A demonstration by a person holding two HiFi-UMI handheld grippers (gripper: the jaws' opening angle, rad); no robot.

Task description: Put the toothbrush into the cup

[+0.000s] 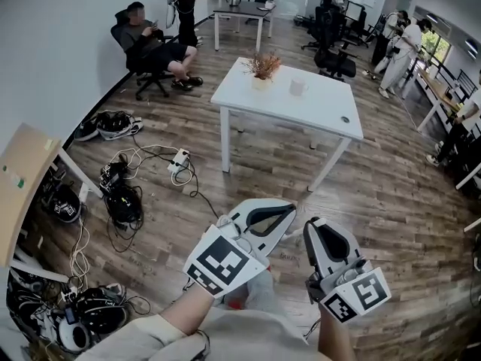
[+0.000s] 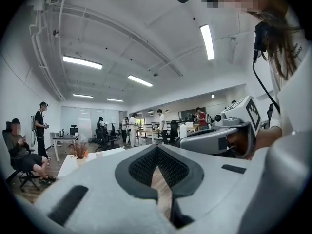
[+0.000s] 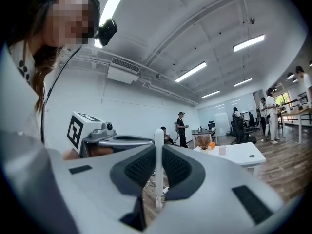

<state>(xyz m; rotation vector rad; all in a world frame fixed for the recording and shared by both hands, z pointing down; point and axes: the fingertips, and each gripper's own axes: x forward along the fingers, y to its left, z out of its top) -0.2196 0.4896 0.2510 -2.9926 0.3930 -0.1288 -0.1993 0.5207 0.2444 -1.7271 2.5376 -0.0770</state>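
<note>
Step in hand looks like transport: grasp is done, insertion not started. Right gripper [image 1: 319,228] is clamped on the toothbrush [image 3: 158,169], a thin white stick pinched between the dark pads. Left gripper [image 1: 282,215] has its jaws together with nothing in them, idle beside the right. Both are held low in front of the person, well apart from the white table [image 1: 316,107] where the cup [image 1: 298,86] stands near a small plant [image 1: 262,68]. Brush axis: in the right gripper view it runs straight up and down, crosswise to the pads, with one rounded end poking above them and the other end below. I can't tell which end has the bristles. My read of the next move: walk to the table, bring the brush over the cup mouth, keep its long axis near vertical so the lower end enters first, then open the jaws. Main risk is clipping the rim and tipping the cup.
</note>
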